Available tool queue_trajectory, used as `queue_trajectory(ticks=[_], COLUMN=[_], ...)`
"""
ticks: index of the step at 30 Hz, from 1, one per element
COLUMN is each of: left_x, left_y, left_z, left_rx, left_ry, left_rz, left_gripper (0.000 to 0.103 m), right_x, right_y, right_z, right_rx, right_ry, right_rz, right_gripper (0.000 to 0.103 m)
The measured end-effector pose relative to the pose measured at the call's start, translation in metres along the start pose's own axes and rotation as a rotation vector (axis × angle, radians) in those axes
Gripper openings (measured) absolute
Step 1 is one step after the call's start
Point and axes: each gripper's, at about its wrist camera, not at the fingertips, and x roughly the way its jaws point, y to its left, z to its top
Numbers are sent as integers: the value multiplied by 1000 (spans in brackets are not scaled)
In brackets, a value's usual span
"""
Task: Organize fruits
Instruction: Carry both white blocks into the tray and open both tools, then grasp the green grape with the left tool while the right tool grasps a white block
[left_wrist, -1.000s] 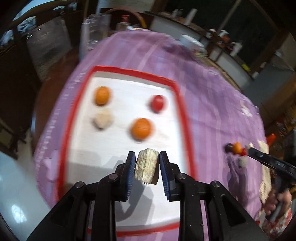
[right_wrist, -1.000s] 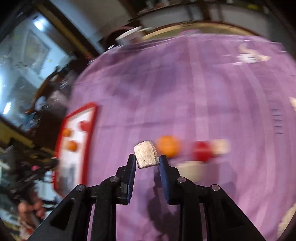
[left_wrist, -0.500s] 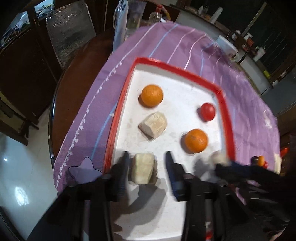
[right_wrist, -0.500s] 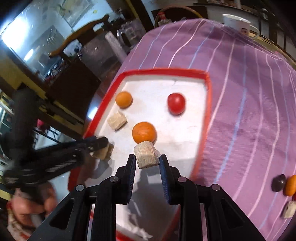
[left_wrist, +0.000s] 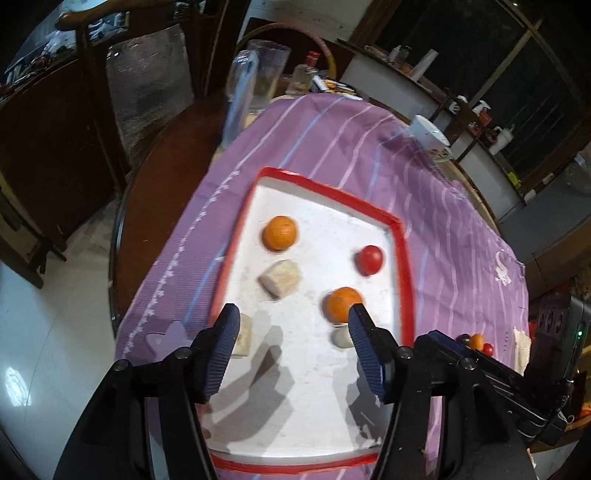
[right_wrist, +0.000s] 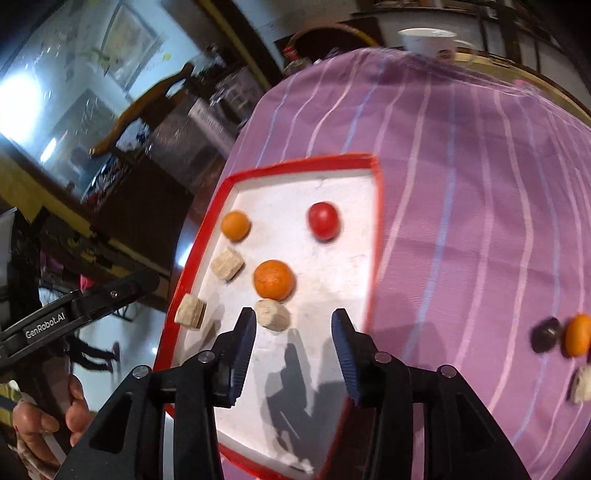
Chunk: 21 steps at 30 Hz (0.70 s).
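Stood in a dim room on a glossy pale floor (left_wrist: 44, 354) that caught spots of lamp glare. Was flanked on the left by a dark wooden chair (left_wrist: 110, 74) and a dark cabinet (left_wrist: 44, 155). Was backed by a long white counter (left_wrist: 399, 88) crowded with bottles and cups, under large black window panes (left_wrist: 480, 48) in timber frames. Showed, from the right wrist view, a bright framed picture (right_wrist: 125, 44) on a pale wall.
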Motion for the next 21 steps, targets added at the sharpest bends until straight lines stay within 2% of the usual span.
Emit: queue_trajectory(ticks=[7,14,17,21], left_x=[-2,19,36,53], left_y=[-45,-89,-116,-162], left_z=[-12,-35,-48,-71], left_rx=[100,125,146,218], left_ry=[-5,49,109,171], left_rz=[0,-60,-104,-153], left_gripper=[62,63,63,63], right_x=[-60,-120,-135,-145], right_y=[-56,-143,-176,-201], right_z=[-20,-50,-68,-87], right_rx=[128,273,309,326], right_ry=[-111,-170,-156,-123], right_rz=[-38,-177,-233,-251], right_gripper=[50,51,51,51])
